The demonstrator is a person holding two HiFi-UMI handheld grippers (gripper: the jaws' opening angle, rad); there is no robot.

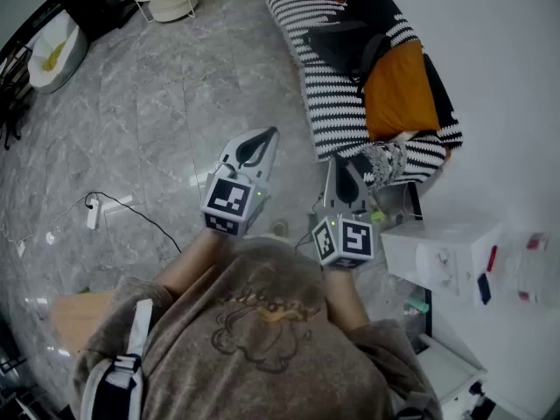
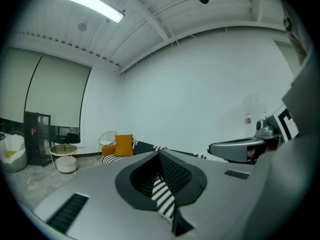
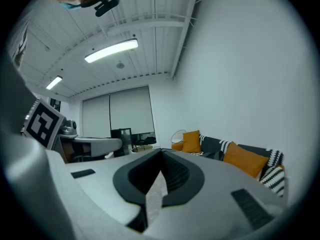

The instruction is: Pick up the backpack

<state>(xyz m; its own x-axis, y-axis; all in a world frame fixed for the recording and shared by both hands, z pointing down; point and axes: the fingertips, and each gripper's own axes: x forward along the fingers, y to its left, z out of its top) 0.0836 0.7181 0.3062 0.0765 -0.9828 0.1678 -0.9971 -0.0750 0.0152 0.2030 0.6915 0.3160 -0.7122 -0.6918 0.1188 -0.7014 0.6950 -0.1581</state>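
Approach stage. Your left claw (image 1: 264, 140) and right claw (image 1: 339, 170) are both closed tight and empty. The dark backpack (image 1: 350, 46) lies on the striped sofa (image 1: 337, 116), well ahead. Next, likely: step closer and open a claw wide.

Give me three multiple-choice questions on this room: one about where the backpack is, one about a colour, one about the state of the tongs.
1. Where does the backpack lie?
A on a chair
B on the striped sofa
C on a shelf

2. What colour are the cushions?
A orange
B green
C blue

3. How do the left tongs and right tongs stand?
A both shut, empty
B both wide open
C one shut on the backpack

Answers:
1 B, it rests on the sofa seat among the cushions.
2 A, they show orange in all three views.
3 A, each gripper view shows its jaws together with nothing gripped.
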